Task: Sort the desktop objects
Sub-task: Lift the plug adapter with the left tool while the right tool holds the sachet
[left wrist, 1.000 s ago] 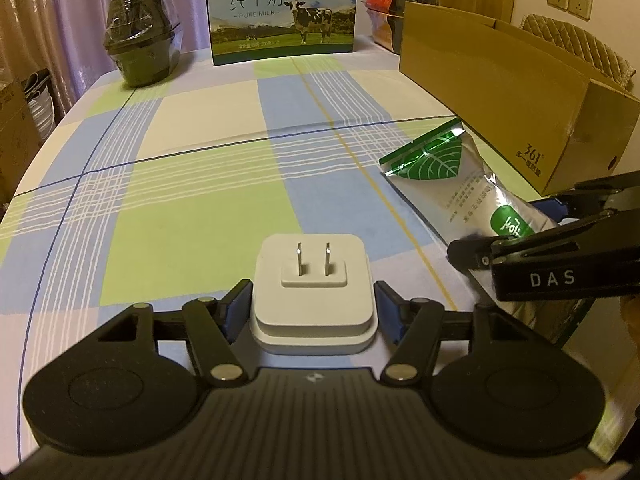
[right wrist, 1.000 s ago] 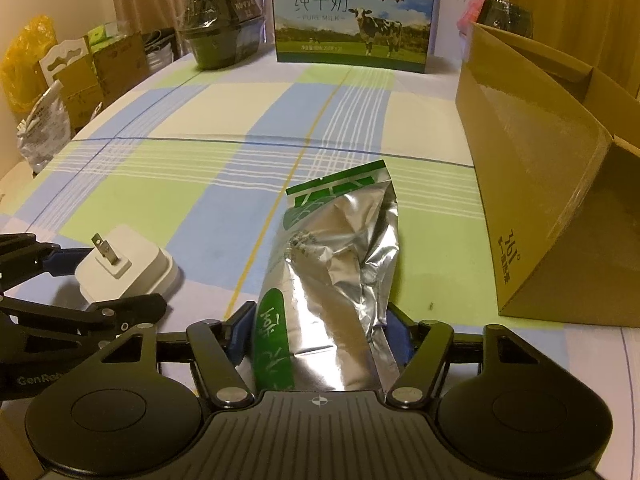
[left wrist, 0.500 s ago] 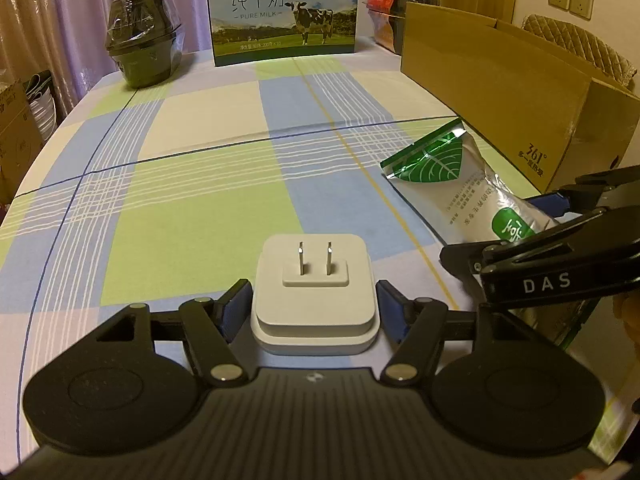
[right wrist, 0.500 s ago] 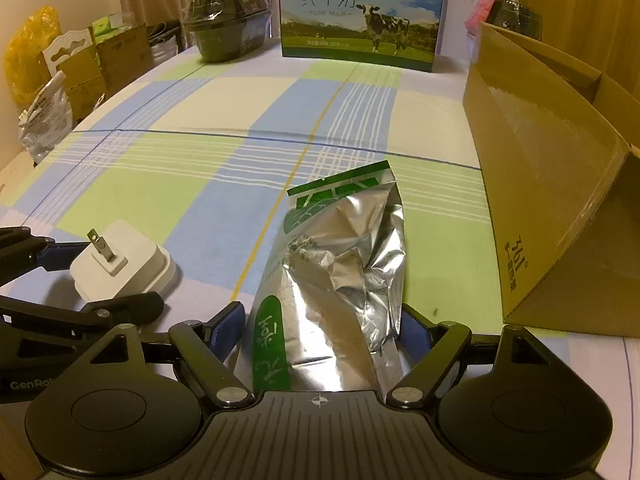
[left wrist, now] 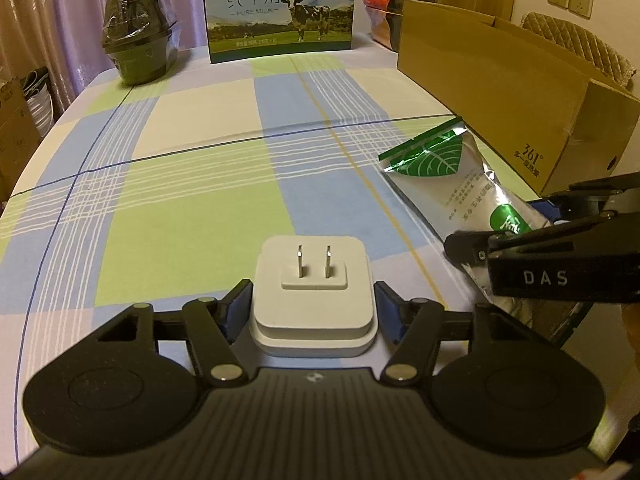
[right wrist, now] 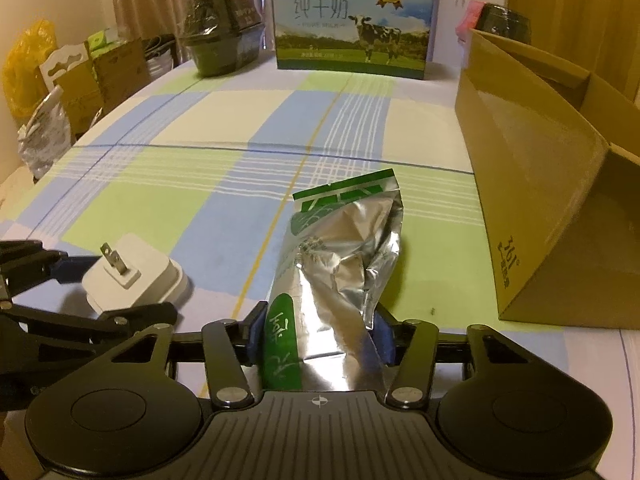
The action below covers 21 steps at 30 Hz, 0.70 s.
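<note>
— Both tools have shifted only a little since a second ago: the right gripper has crept further over the foil pouch, and its blue pads now press the pouch's near end, where before they stood wider.

— And the left one?

— The left gripper has hardly moved. Its blue pads sit just beside the white plug adapter, one on each side. Whether they actually squeeze it I cannot tell; a sliver of gap seems to show on both sides.

— Why is the adapter lying that way?

— On its back, prongs pointing up, near edge of the checked tablecloth. That leaves its flat sides open to a sideways pinch, I'd say.

— And the pouch?

— It lies lengthwise to the right of the adapter, green sealed end pointing far, crumpled in the middle. It's pinched at the near end, probably so it can be lifted like a flag.

— Where would they go?

— My guess is the cardboard box at the right, open on top. From the right wrist view I see only bare inner walls; its floor is hidden.

— Anything else?

— A milk carton stands at the far edge, with a wrapped dark pot to its left.
</note>
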Each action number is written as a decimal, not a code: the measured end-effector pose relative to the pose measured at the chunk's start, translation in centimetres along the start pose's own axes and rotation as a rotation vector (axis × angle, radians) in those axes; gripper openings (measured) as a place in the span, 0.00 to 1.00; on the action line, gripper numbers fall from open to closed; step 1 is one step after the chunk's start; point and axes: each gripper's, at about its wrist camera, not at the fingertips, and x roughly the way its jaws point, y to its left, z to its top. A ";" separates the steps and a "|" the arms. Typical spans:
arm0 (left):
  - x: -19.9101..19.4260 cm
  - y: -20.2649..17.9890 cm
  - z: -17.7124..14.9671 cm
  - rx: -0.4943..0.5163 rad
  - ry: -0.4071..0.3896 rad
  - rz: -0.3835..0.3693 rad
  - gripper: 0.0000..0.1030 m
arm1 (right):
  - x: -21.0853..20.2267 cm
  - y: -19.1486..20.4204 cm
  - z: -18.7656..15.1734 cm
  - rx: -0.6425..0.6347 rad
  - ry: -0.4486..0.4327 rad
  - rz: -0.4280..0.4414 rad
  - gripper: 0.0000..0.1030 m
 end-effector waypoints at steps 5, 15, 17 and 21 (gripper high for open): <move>-0.3 -0.5 -0.1 0.010 0.004 -0.011 0.58 | -0.7 -0.3 -0.2 0.014 -0.003 -0.003 0.47; -0.6 -1.8 -0.2 0.032 0.008 -0.010 0.58 | -2.8 -1.5 -0.8 0.066 -0.010 -0.009 0.47; -0.9 -2.0 -0.1 0.031 0.005 -0.005 0.58 | -3.2 -1.8 -1.0 0.073 -0.012 -0.007 0.47; -1.6 -2.0 0.2 0.012 0.001 0.007 0.58 | -4.1 -1.9 -1.0 0.079 -0.019 -0.002 0.47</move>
